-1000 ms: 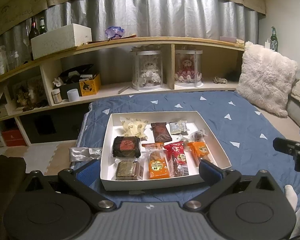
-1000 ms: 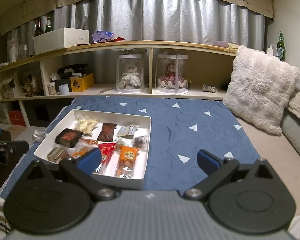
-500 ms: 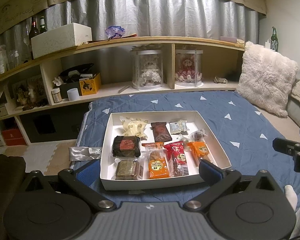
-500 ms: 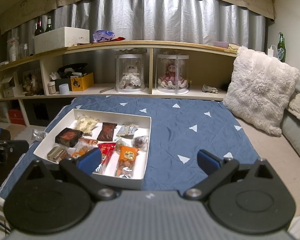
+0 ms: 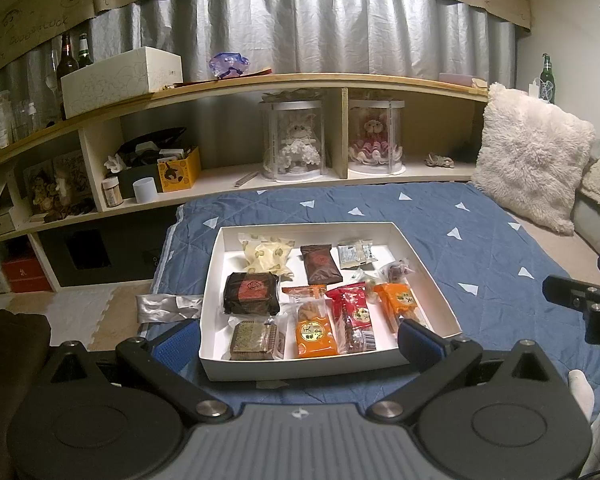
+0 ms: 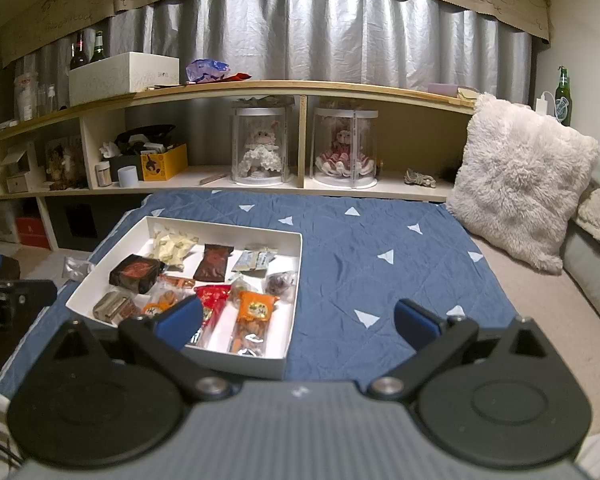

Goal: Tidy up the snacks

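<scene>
The left gripper (image 5: 298, 338) has its blue-padded fingers (image 5: 418, 338) spread wide and holds nothing; they frame the near end of a white box (image 5: 424, 258) without touching it. The right gripper (image 6: 296, 322) is likewise wide apart and empty, its left finger in front of the box's near right corner, its right finger over bare blue quilt (image 6: 380, 236).

The shallow, lidless box sits on the quilt, which has white triangles, and all the snacks lie in it in a loose single layer. At the far left is a pale yellow packet (image 5: 266, 256), to its right a dark brown packet (image 5: 321, 264), and further right a small silver-white packet (image 5: 356, 254). On the left in the middle lies a black packet with a red round label (image 5: 252, 294); nearer than it is a clear-wrapped brown cake (image 5: 256, 336). In the near middle are an orange packet (image 5: 314, 330), a red packet (image 5: 356, 316) beside it, and another orange packet (image 5: 398, 300) at the right. A small dark wrapped sweet (image 5: 398, 270) lies near the right wall.

A silver wrapper (image 5: 168, 306) rests off the quilt, just left of the box. Beyond the quilt stands a wooden shelf (image 6: 340, 90) with two dolls in clear cases, and a fluffy white cushion (image 6: 520, 184) leans at the far right.
</scene>
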`<state>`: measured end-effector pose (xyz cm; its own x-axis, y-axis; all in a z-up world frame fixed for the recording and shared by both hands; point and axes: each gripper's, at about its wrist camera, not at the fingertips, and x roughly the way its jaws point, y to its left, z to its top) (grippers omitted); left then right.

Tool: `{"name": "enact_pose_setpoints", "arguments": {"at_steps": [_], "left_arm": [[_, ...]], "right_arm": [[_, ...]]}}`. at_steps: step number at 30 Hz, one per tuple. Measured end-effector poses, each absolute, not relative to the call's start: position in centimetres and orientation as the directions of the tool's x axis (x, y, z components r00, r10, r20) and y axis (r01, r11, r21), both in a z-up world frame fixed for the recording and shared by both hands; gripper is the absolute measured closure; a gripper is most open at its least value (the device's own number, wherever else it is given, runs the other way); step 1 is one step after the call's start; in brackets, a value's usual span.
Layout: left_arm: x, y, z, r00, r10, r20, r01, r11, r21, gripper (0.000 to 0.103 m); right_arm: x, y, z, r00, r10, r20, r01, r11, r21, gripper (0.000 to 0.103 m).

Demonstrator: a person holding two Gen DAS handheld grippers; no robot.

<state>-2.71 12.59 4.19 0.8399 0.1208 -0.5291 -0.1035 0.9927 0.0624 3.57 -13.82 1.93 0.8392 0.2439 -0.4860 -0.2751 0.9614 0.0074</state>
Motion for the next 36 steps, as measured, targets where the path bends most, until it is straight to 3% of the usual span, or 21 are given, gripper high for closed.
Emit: {"name": "enact_pose_setpoints", "arguments": {"at_steps": [36], "left_arm": [[-2.64, 12.7, 4.23, 0.842, 0.12, -0.527, -0.103, 0.993, 0.061, 0.0]], "right_arm": [[3.67, -14.56, 1.68, 0.837, 0.252, -0.487, -0.287, 0.958, 0.002, 0.001]]}}
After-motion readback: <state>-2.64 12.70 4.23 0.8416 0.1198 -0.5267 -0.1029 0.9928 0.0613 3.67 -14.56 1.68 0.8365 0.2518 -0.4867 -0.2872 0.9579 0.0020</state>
